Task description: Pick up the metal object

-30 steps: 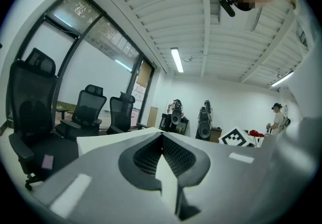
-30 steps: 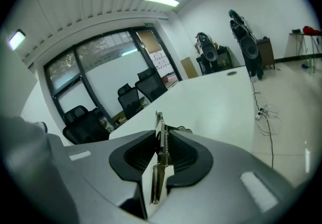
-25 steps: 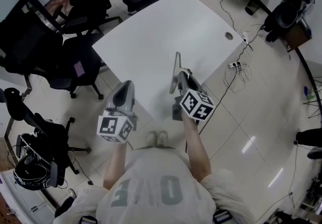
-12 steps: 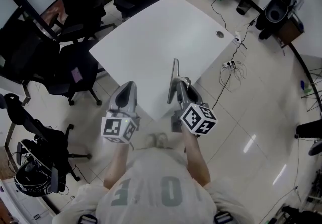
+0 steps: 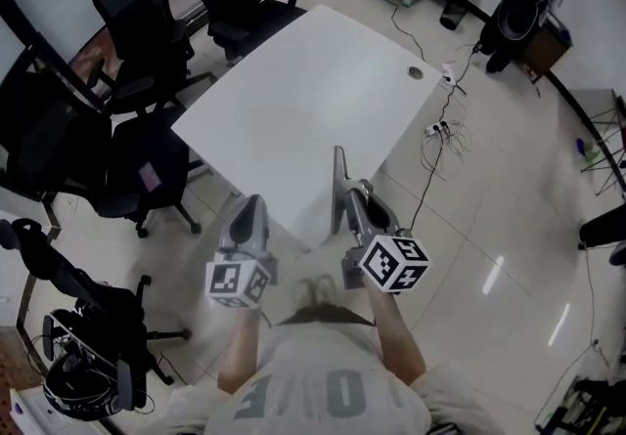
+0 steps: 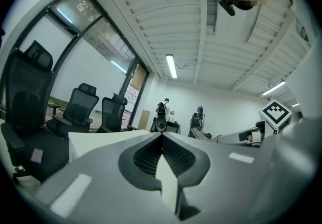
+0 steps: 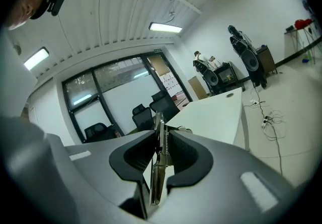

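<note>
The metal object (image 5: 338,185) is a thin flat grey strip with a small spring. It stands upright, with my right gripper (image 5: 349,196) shut on its lower part, just off the near corner of the white table (image 5: 303,81). In the right gripper view the metal object (image 7: 159,160) sits pinched between both pads, its top poking past the right gripper (image 7: 161,137). My left gripper (image 5: 248,212) hangs to the left over the floor, shut with nothing in it. In the left gripper view the left gripper (image 6: 162,138) has its pads meeting at the tip.
Black office chairs (image 5: 147,27) crowd the table's left and far sides. Cables and a power strip (image 5: 437,130) lie on the tiled floor to the right. Speakers and equipment (image 5: 514,8) stand at the back right. A person's feet (image 5: 315,291) show below the grippers.
Both grippers have drawn back from the table toward the person and sit lower in the head view. The right gripper still grips the metal object; the table looks farther off.
</note>
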`<act>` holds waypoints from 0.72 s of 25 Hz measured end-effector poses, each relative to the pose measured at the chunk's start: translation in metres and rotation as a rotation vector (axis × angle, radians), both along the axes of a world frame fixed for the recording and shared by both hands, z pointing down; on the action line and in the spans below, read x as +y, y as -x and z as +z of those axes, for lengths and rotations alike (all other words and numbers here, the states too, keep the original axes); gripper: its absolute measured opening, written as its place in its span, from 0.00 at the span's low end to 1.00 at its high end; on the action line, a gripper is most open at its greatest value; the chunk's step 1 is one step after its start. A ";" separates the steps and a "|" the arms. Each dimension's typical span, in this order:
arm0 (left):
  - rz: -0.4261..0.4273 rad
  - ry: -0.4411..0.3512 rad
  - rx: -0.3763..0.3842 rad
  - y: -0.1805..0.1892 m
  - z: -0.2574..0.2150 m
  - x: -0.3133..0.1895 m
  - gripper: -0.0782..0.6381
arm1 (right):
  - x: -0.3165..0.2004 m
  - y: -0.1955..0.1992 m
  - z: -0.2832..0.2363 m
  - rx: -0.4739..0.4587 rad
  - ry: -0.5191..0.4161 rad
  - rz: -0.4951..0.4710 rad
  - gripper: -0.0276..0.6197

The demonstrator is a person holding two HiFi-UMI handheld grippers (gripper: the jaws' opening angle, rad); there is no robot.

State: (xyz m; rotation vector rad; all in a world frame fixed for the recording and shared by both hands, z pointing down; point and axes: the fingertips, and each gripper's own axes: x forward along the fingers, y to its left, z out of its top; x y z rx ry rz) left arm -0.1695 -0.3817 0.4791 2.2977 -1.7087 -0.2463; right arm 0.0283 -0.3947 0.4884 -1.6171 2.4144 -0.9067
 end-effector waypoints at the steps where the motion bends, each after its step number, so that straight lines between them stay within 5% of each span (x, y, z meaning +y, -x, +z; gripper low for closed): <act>1: 0.006 0.002 0.001 0.004 0.004 -0.001 0.11 | 0.003 0.001 0.003 0.014 0.003 0.003 0.19; 8: -0.028 -0.036 0.028 0.027 -0.008 0.010 0.11 | 0.019 -0.001 -0.008 -0.024 -0.026 0.032 0.19; 18: -0.081 -0.113 0.033 0.027 -0.032 0.118 0.11 | 0.116 -0.028 -0.053 -0.104 -0.162 0.041 0.19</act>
